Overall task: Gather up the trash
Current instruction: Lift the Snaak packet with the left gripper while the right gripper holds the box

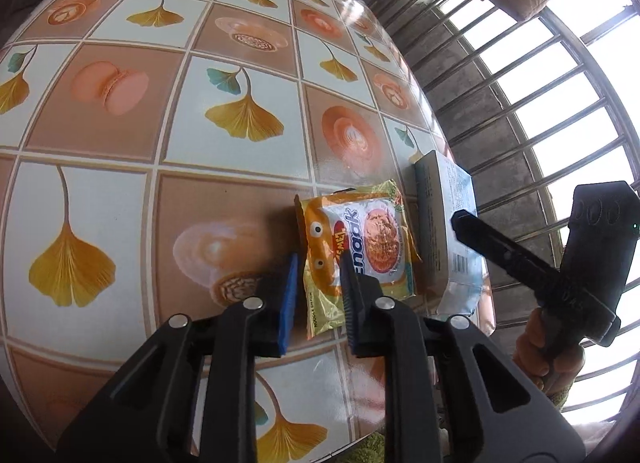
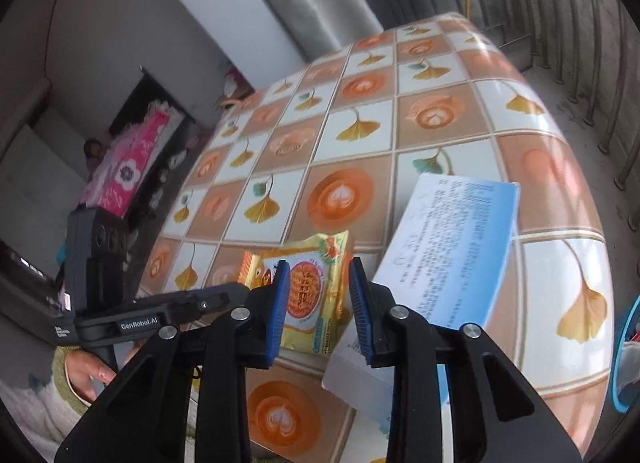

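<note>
A yellow snack packet (image 1: 360, 239) (image 2: 316, 283) lies flat on the patterned tablecloth (image 1: 200, 111). My left gripper (image 1: 320, 263) hovers over the packet's left edge, jaws narrowly apart, and the pads do not visibly press on it. Beside the packet, near the table's edge, is a blue-and-white carton (image 1: 444, 215) (image 2: 452, 247). My right gripper (image 2: 318, 267) stands open above the packet, its right finger in front of the carton's near end. In the left wrist view one right finger (image 1: 500, 247) reaches over the carton.
The table's edge (image 1: 490, 303) runs just past the carton, with metal railings (image 1: 540, 111) beyond. A blue-rimmed container (image 2: 622, 363) stands off the table at the right. A pink box (image 2: 128, 167) sits on a dark shelf. A hand (image 2: 88, 375) holds the left gripper.
</note>
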### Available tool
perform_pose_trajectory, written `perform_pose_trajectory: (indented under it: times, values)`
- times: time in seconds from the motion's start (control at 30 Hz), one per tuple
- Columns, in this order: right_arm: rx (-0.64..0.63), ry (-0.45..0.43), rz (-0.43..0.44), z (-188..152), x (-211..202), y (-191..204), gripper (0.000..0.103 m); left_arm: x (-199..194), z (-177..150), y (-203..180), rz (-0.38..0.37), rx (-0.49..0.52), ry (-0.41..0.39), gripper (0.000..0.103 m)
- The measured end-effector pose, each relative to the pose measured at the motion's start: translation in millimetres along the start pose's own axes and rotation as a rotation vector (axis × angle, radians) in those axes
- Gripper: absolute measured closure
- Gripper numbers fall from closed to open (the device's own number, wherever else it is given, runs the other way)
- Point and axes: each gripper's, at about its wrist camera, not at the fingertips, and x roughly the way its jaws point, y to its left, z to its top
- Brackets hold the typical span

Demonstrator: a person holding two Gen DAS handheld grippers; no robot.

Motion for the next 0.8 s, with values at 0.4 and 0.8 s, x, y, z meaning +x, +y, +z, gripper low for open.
perform_pose_trajectory:
  times: [0.4, 0.8]
  values:
    - [-0.079, 0.205, -0.111, 5.4, 51.9, 19.4, 0.096, -9.8, -1.6, 6.7, -0.151, -0.036, -0.014, 0.103]
    - [-0.06, 0.199, -0.096, 6.9, 53.1, 14.8, 0.101, 2.1, -4.6, 18.0, -0.334, -0.189, 0.044, 0.087]
